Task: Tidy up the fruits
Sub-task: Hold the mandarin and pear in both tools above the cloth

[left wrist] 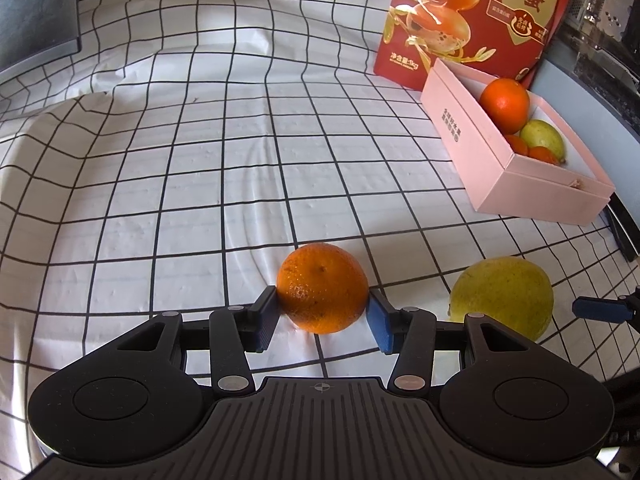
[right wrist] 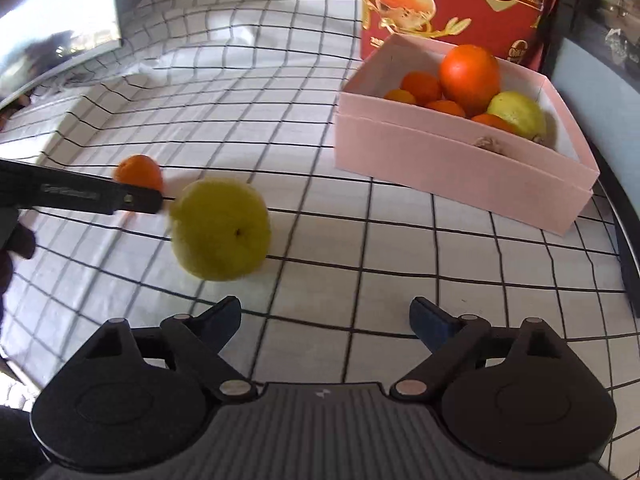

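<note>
An orange (left wrist: 322, 288) sits between the blue pads of my left gripper (left wrist: 322, 301), which press on both its sides; it is low over the checked cloth. To its right lies a yellow-green fruit (left wrist: 502, 298). In the right wrist view that fruit (right wrist: 220, 232) lies ahead and to the left of my right gripper (right wrist: 325, 306), whose fingers stand wide apart with only cloth between them. Behind it I see the left gripper (right wrist: 100, 198) with the orange (right wrist: 138, 172). A pink box (right wrist: 440, 148) at the right holds one large orange, several small ones and a yellow-green fruit.
A red printed bag (left wrist: 460, 20) stands behind the pink box (left wrist: 460, 128). A dark screen (left wrist: 36, 12) rises at the far left. The black-and-white checked cloth (left wrist: 200, 160) is wrinkled at the back. The table's dark edge (right wrist: 628, 272) runs along the right.
</note>
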`<state>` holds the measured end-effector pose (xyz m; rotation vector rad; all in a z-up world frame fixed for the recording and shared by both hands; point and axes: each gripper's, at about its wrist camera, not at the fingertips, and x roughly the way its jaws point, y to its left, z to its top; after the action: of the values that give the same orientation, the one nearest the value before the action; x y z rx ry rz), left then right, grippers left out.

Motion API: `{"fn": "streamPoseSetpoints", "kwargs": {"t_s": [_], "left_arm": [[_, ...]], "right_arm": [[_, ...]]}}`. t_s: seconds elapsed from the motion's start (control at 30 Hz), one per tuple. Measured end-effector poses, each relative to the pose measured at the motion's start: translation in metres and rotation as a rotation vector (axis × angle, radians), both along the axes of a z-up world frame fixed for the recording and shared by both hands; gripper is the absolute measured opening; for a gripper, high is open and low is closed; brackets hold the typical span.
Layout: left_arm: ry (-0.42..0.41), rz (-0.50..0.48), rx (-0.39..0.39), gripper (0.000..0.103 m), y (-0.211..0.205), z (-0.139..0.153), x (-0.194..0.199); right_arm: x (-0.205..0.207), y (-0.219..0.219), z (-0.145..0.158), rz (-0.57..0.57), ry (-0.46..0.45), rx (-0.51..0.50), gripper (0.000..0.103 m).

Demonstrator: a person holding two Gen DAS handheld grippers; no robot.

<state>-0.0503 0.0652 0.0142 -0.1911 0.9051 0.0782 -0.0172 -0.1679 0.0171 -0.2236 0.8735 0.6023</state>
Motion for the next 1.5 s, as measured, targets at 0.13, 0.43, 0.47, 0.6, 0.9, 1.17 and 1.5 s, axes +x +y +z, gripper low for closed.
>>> {"fn": "streamPoseSetpoints", "kwargs": {"t_s": [0.13, 0.43, 0.47, 0.6, 0.9, 1.17, 1.5], "left_arm": [[-0.004, 0.003, 0.001, 0.052, -0.002, 0.000, -0.001], [-0.010, 0.004, -0.004, 0.053, -0.002, 0.000, -0.003], [-0.012, 0.005, -0.004, 0.053, -0.002, 0.000, -0.003], [-0.012, 0.005, -0.005, 0.053, -0.002, 0.000, -0.003], [-0.017, 0.007, -0.002, 0.053, -0.002, 0.000, -0.004], [-0.019, 0.008, -0.002, 0.053, -0.002, -0.001, -0.004], [-0.019, -0.004, 0.010, 0.053, -0.002, -0.002, 0.005]], "right_arm": [[-0.013, 0.020, 0.005, 0.077, -0.067, -0.015, 0.092], [-0.009, 0.054, 0.010, 0.142, -0.148, -0.040, 0.089], [-0.007, 0.055, 0.011, 0.146, -0.145, -0.035, 0.089], [0.001, 0.061, 0.008, 0.168, -0.138, -0.045, 0.089], [0.017, 0.065, 0.002, 0.145, -0.033, 0.014, 0.062], [0.013, 0.058, 0.004, 0.136, -0.036, 0.010, 0.062], [0.008, 0.043, 0.004, 0.090, -0.037, 0.007, 0.062]]}}
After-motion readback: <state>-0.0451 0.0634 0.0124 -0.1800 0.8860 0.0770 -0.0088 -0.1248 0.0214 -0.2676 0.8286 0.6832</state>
